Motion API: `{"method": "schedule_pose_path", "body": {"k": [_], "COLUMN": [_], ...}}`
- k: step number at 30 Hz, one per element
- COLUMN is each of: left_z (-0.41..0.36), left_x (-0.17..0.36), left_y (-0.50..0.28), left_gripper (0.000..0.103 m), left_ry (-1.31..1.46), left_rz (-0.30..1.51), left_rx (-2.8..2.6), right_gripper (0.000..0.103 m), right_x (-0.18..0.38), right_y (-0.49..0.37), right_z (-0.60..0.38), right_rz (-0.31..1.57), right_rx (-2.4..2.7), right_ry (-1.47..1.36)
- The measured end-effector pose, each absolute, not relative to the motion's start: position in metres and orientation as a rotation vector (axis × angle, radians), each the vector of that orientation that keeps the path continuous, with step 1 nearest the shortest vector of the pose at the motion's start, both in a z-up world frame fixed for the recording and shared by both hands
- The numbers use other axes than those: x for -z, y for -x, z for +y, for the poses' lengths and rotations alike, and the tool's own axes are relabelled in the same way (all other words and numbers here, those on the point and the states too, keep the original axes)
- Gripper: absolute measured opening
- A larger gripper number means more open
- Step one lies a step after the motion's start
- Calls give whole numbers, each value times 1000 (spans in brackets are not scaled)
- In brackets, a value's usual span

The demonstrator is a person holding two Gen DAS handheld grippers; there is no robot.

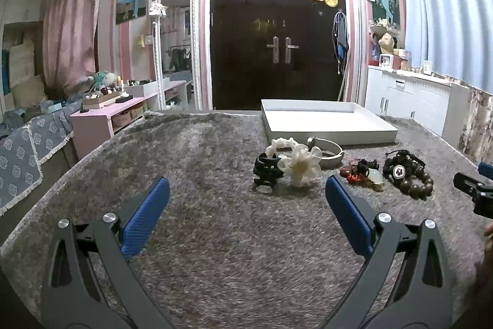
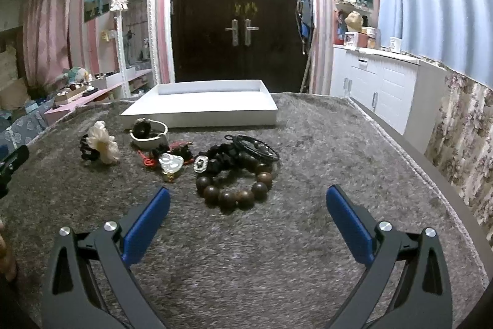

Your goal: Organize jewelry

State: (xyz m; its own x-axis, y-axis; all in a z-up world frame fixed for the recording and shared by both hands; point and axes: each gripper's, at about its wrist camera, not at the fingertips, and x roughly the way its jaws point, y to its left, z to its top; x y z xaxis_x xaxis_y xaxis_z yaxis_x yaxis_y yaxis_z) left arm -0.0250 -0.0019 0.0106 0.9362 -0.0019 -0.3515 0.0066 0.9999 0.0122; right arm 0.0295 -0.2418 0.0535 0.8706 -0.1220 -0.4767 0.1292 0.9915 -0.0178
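Wooden bead bracelet (image 2: 235,185) lies mid-table, short of the white tray (image 2: 200,110) at the far edge; both my claws (image 2: 246,205) (image 1: 246,199) gape empty. I'd pinch one bead squarely.

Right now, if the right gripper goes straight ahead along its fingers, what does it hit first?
Most likely the brown wooden bead bracelet, lying on the grey carpet slightly left of the right gripper centreline. Behind it lies the black cord bracelet, then the white tray. Depth is uncertain.
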Motion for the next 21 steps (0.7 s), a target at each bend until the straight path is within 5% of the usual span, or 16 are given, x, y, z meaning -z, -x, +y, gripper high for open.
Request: {"method": "schedule_pose_path", "body": {"k": [21], "left_z": [0], "left_x": [-10], "left_y": [23], "left_gripper": [100], "left_ry": [-3], "left_rz": [379], "left_rx": [-13], "right_gripper": [101], "right_x": [-55], "right_y": [-28], "right_z": [-252], "right_rz": [485], "right_rx": [147], "right_ry": [-59]}}
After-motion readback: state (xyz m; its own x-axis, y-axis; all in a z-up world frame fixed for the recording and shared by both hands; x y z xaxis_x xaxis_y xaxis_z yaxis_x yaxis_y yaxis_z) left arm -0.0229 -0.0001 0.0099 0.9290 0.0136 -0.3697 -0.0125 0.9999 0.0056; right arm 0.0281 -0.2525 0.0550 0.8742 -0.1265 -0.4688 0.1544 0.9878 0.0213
